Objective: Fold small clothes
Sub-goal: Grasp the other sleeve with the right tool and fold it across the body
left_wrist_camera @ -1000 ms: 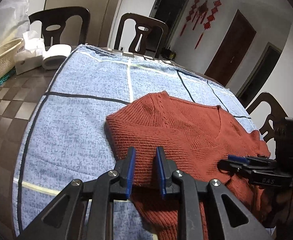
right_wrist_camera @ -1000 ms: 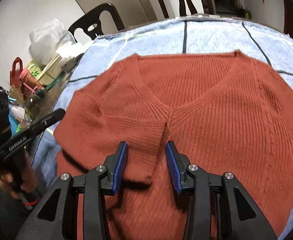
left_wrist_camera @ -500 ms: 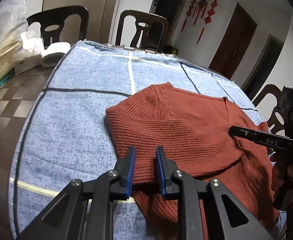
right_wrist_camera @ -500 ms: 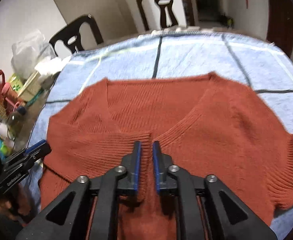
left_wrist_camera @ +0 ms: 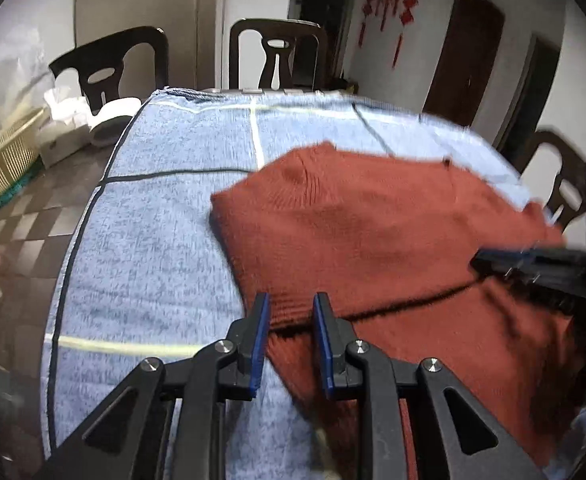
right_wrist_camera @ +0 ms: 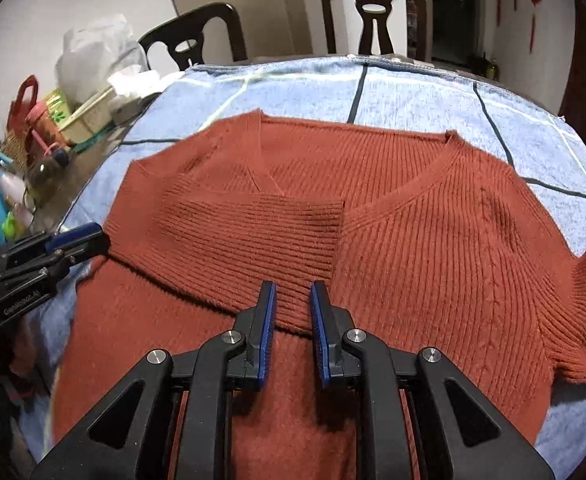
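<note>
1. Since a second ago, the right tongs (right_wrist_camera: 292, 312) have narrowed from a wide gap to a small one, and the left sleeve (right_wrist_camera: 253, 232) is now lying folded across the chest instead of hanging near them.
2. At the left, the left tongs (left_wrist_camera: 291, 320) are opening slightly at the sweater's (left_wrist_camera: 373, 232) near left corner; knit is sitting in the gap, though the blur hides whether the pads are pressing it.
3. In the middle, the sweater is lying face up on the blue cloth (right_wrist_camera: 413, 92) covering the tabletop, likely spread flat so folds stay even.
4. At the right, the right tongs are sitting narrowly parted over the folded sleeve's lower edge; I cannot tell whether they are pinching it.
</note>
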Motion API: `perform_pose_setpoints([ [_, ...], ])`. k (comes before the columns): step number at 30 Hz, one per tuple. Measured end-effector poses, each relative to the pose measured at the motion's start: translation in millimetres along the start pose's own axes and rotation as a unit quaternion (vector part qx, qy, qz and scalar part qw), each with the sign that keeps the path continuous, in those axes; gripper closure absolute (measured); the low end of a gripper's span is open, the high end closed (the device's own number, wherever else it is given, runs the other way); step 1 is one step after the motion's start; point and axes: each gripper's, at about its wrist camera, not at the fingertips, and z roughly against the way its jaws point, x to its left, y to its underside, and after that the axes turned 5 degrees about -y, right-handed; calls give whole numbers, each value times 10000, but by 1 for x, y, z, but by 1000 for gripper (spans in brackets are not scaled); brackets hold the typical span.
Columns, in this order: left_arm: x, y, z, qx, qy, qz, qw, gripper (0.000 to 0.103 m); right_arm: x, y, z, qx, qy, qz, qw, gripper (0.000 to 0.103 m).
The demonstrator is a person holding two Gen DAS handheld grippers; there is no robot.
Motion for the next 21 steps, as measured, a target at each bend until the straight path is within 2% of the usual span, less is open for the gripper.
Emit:
perform_pose_setpoints([
  [2, -1, 5, 3, -42, -119, -67, 9999, 77, -4, 3, 7, 5, -2, -198, 9998, 84],
  [5, 5, 12, 14, 116, 12, 175, 9998, 77, -13, 15, 33, -282, -84, -373, 9989, 81],
  [9, 6, 25, 38, -92, -46, 342, 9994, 77, -35, 37, 62, -543, -49, -784, 9954, 77],
  [13, -3, 31, 54, -246, 34, 468, 9986, 75, -77, 65, 93, -873, -3, -1579, 9836, 77],
  [16, -19, 28, 59, -340, 121, 385, 9986, 67, -114, 82, 112, -1109, 159, -2215, 9687, 77],
  [17, -24, 27, 59, -358, 184, 324, 9987, 65, -130, 89, 119, -1190, 208, -2538, 9597, 76],
  [21, -46, 21, 50, -303, 331, 77, 9990, 65, -174, 104, 131, -1457, 171, -3355, 9305, 76],
])
